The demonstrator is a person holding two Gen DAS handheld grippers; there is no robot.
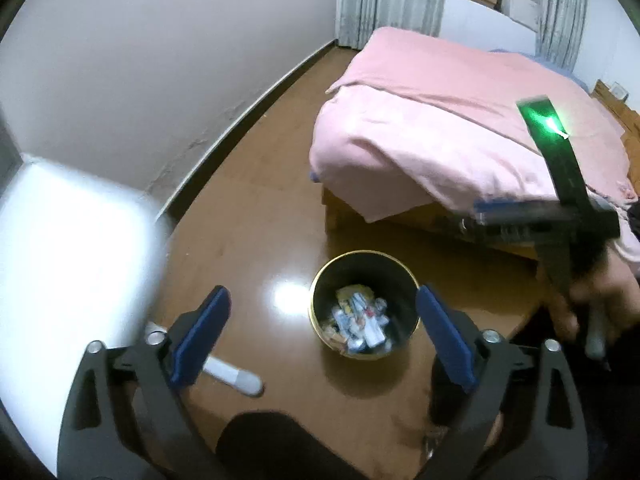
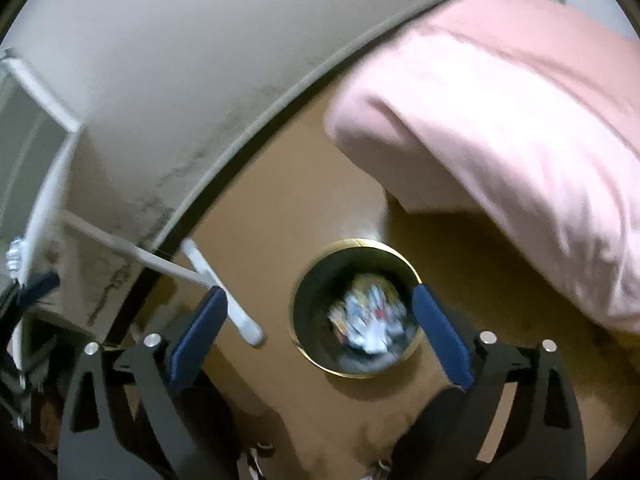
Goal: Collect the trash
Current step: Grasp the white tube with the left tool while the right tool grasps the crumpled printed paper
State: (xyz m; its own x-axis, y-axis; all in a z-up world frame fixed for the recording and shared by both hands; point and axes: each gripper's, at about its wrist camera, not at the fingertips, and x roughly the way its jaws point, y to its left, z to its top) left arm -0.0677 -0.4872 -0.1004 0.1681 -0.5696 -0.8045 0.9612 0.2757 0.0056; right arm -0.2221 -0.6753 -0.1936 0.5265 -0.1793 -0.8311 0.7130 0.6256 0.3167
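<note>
Left wrist view: left gripper [image 1: 322, 334] jaws wide apart, nothing between pads. Trash bin [image 1: 320, 300], dark with gold rim, stands on brown floor [image 1: 248, 216] below gripper, near foot corner of bed [image 1: 440, 128]. Crumpled wrappers [image 1: 360, 320] lie at bin bottom. Right gripper [image 1: 532, 216] blurred at right edge, above floor beside bed. Right wrist view: right gripper [image 2: 320, 330] jaws spread, empty, above bin [image 2: 308, 300]. White handle [image 2: 224, 292] lies on floor [image 2: 272, 200] left of bin, near wall edge.
</note>
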